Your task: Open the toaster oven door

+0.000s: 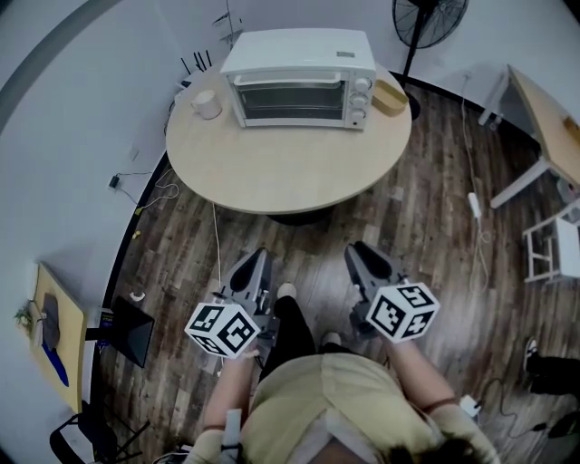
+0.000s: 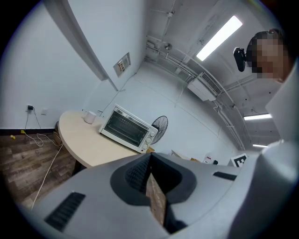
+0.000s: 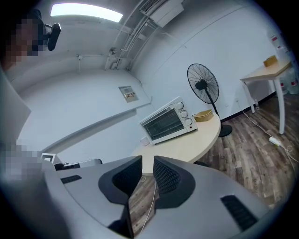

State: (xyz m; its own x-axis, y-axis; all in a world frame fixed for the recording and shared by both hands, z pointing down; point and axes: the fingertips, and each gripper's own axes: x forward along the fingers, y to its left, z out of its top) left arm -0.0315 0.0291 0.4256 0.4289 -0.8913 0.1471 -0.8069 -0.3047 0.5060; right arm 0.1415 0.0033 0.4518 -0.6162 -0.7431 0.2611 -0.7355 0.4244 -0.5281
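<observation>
The white toaster oven (image 1: 299,77) stands at the far side of the round wooden table (image 1: 290,172), its glass door closed and its knobs on the right. It also shows far off in the left gripper view as the toaster oven (image 2: 128,130) and in the right gripper view as the toaster oven (image 3: 168,122). Both grippers hang low over the floor, well short of the table. My left gripper (image 1: 256,258) (image 2: 149,156) is shut with nothing in it. My right gripper (image 1: 362,249) (image 3: 147,161) shows a narrow gap between its pads, open and empty.
A white cup (image 1: 206,103) sits left of the oven and a shallow wooden tray (image 1: 390,95) to its right. A standing fan (image 1: 426,23) is behind the table. A desk (image 1: 544,118) and a white stool (image 1: 553,249) are at the right. Cables trail across the floor (image 1: 154,190).
</observation>
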